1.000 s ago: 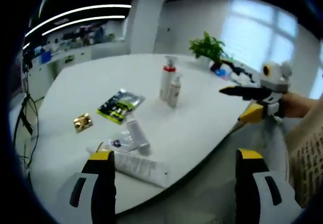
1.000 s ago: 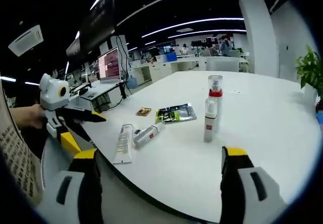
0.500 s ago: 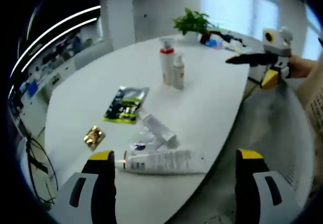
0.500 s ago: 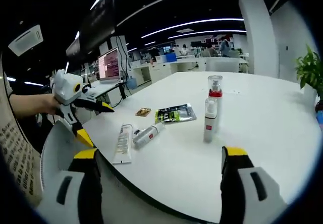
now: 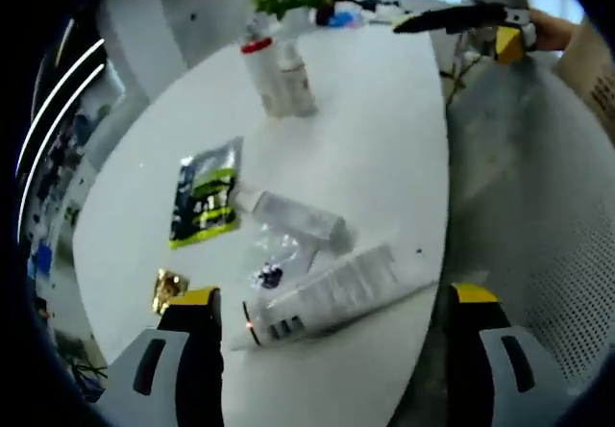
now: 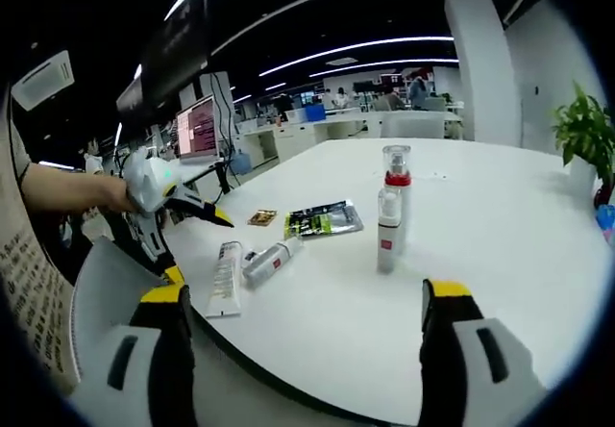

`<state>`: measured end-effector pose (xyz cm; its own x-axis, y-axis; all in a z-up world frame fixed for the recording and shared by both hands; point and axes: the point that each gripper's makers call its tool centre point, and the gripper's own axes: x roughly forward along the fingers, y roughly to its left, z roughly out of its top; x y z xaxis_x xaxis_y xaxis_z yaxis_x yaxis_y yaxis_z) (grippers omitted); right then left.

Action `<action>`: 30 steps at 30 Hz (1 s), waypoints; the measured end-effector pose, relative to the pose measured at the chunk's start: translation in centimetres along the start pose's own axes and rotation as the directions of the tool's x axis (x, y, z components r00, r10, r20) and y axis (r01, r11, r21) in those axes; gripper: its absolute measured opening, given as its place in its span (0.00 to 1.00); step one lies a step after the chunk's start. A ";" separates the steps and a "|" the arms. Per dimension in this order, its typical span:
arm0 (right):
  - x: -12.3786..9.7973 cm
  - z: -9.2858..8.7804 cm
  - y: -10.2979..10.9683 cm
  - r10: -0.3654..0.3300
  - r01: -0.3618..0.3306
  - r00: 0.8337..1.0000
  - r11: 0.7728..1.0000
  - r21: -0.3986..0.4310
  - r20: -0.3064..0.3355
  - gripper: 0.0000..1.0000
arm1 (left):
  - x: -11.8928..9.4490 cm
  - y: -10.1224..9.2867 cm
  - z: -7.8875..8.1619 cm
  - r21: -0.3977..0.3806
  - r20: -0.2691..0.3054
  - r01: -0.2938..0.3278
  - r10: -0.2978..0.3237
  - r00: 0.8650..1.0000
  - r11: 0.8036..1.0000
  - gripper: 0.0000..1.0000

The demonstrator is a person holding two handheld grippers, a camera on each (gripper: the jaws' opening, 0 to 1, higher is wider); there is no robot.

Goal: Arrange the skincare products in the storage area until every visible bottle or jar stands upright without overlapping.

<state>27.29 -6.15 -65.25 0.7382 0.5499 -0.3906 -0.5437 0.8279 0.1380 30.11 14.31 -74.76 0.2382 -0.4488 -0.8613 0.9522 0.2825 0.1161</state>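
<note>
My left gripper (image 5: 327, 350) is spread wide, holding nothing, hovering over the white tube (image 5: 332, 292) lying flat at the bottom center of the left gripper view — that one needs standing up. A small bottle (image 5: 293, 217) lies just above it. Two upright bottles (image 5: 274, 76) sit upper center, already fine. My right gripper (image 6: 303, 345) is wide and empty too — parked at the white table (image 6: 500, 244) edge.

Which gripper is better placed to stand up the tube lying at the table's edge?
Left. The left gripper hovers open right over the lying tube; the right gripper sits farther back.
</note>
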 end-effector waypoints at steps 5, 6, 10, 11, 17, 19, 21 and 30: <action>0.0 -0.1 -0.6 -0.033 0.033 0.999 0.999 0.011 0.001 1.00 | 1.6 0.0 -0.5 0.093 -0.052 0.055 -0.050 0.997 0.994 0.91; 0.0 -0.1 -0.7 -0.037 0.037 0.999 0.999 0.013 0.001 1.00 | 1.7 0.0 -0.5 0.106 -0.058 0.063 -0.057 0.997 0.992 0.90; 0.0 -0.1 -1.2 -0.058 0.058 0.998 0.998 0.018 0.002 1.00 | 2.5 0.4 -1.0 0.160 -0.093 0.114 -0.100 0.991 0.981 0.83; 0.0 -0.1 -1.3 -0.064 0.063 0.998 0.998 0.019 0.002 1.00 | 2.6 0.4 -1.2 0.180 -0.108 0.140 -0.122 0.987 0.974 0.80; 0.0 -0.1 -1.7 -0.086 0.086 0.996 0.996 0.016 0.000 1.00 | 3.4 0.8 -2.0 0.299 -0.168 0.197 -0.151 0.974 0.934 0.67; 0.0 -0.2 -1.6 -0.090 0.090 0.996 0.996 0.008 -0.004 1.00 | 3.5 0.8 -2.3 0.304 -0.180 0.229 -0.181 0.967 0.925 0.60; 0.0 -0.3 -1.7 -0.098 0.098 0.995 0.995 -0.004 -0.010 1.00 | 3.7 0.6 -2.2 0.298 -0.177 0.251 -0.205 0.962 0.921 0.58; 0.0 -0.3 -2.0 -0.127 0.127 0.992 0.992 -0.010 -0.012 0.98 | 3.7 0.9 -1.6 0.276 -0.183 0.260 -0.215 0.959 0.925 0.49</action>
<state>28.26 -7.86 -65.74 0.7966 0.4386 -0.4159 -0.4492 0.8900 0.0782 31.51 14.22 -78.68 -0.0110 -0.3357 -0.9419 0.9958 -0.0889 0.0201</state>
